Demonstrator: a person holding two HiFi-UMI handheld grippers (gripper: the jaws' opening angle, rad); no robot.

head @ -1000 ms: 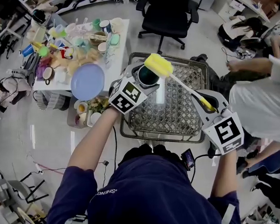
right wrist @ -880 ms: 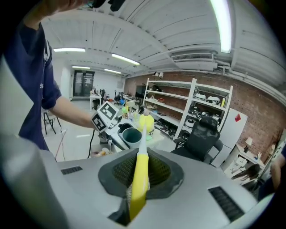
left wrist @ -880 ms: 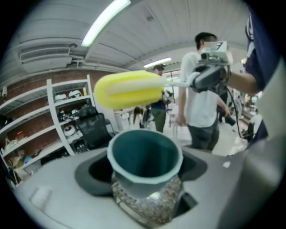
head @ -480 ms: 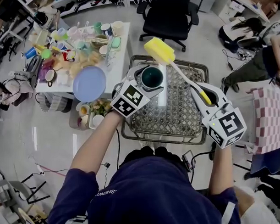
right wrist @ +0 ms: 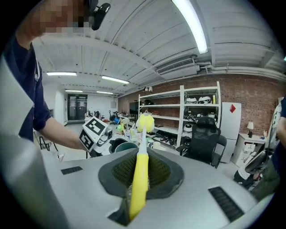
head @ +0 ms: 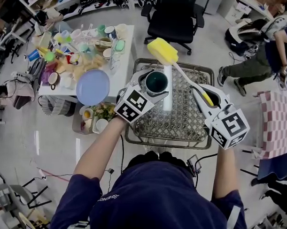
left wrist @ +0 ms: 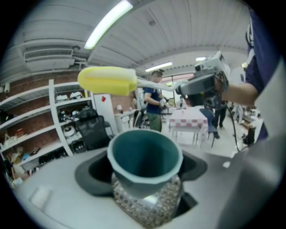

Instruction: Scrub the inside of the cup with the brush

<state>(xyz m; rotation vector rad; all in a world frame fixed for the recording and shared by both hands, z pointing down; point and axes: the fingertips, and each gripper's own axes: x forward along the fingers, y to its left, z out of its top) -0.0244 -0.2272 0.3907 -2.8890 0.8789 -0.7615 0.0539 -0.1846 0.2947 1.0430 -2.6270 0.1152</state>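
Poising for the first stroke, the person holds the teal cup (head: 157, 81) mouth-up in the left gripper (head: 149, 91), whose 2 jaws are clamped on the cup's lower body, above the wire basket (head: 181, 118). The right gripper (head: 204, 96) is closed tight on the yellow handle of the brush (head: 181, 73), whose yellow sponge head (head: 162, 51) hangs above and just beyond the cup's rim, not yet inside. The task appears to be at the approach step; the next move likely calls for tipping the head down and steering it squarely into the mouth while the left side keeps the cup steady. The cup looks empty inside. The basket holds 1 white object, too unclear to name. The table (head: 126, 43) on the left carries a blue plate (head: 93, 86) and many small cups.
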